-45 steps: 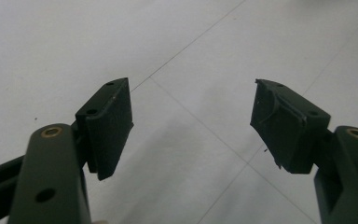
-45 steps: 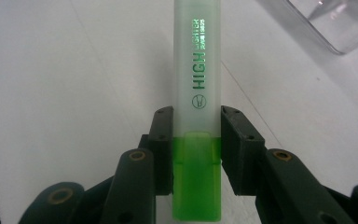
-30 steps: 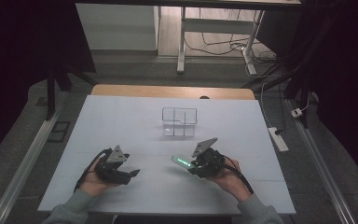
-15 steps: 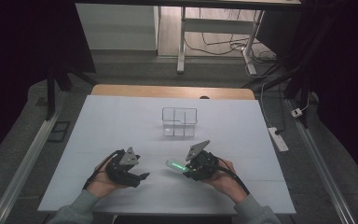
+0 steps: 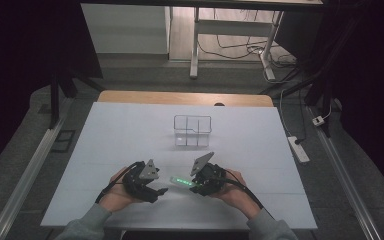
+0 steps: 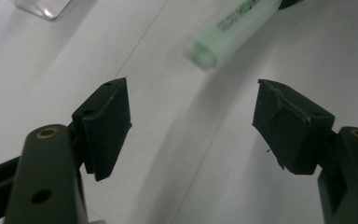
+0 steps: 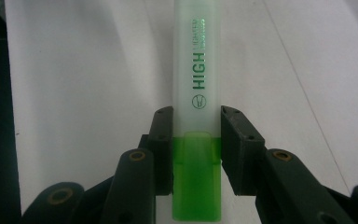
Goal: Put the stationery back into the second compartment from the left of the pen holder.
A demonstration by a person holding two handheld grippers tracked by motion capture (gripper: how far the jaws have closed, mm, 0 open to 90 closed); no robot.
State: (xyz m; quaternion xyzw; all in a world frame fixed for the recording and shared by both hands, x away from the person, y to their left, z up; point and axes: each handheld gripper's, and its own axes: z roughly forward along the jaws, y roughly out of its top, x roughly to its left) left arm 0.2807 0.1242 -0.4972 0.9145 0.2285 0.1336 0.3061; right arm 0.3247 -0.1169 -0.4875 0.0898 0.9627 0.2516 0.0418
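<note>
your right gripper (image 7: 196,128) is pinching a green highlighter (image 7: 196,84), jaws clamped at the seam where the darker green cap meets the pale barrel. held that low, most of the barrel sticks out past the fingertips, probably so the far end is free for a second grip.

in the high view the highlighter (image 5: 181,180) lies roughly level above the white table (image 5: 130,130), on your side of the clear divided organizer (image 5: 193,130) and apart from it, its free end pointing at your left gripper (image 5: 156,192).

the left gripper (image 6: 191,119) has its jaws spread wide with nothing between them. the highlighter's butt end (image 6: 203,52) sits beyond its fingertips, not yet in the gap.

read: this looks like a setup for a two-handed pull, one side on the cap, the other on the barrel, or a handover. line the open jaws up square on the barrel before closing.
</note>
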